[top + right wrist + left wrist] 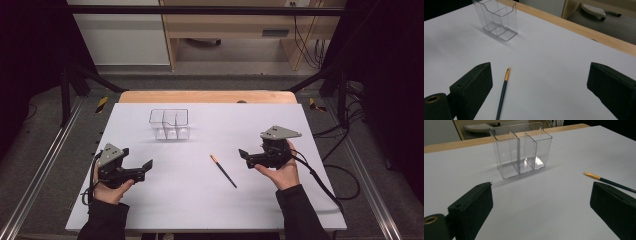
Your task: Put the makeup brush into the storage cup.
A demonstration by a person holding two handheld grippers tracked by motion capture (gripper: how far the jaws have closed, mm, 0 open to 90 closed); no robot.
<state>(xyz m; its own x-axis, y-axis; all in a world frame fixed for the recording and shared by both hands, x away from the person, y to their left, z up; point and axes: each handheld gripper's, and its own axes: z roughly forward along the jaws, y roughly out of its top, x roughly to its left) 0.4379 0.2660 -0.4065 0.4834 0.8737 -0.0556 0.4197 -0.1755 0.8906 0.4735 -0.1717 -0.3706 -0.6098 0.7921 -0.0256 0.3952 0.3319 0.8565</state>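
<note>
While both grippers wait near the table's front edge, nothing is held: the left gripper (148, 164) and the right gripper (243, 153) each have their jaws spread wide and empty. Between them lies the brush (223, 170), flat on the white sheet (210, 210), its gold ferrule and tip pointing away from the person. It sits nearer the right gripper than the left; in the right gripper view the brush (502, 93) lies just inside that gripper's left jaw. Beyond the brush, and off to its left, stands the clear holder (169, 124), upright, divided into compartments, all empty so far as I can tell. It stands well apart from the brush.

This looks like the approach, before any grasp. The next move likely calls for the right gripper to straddle the thin handle squarely, close low against the sheet, then lift and tip the brush upright for a compartment.
</note>
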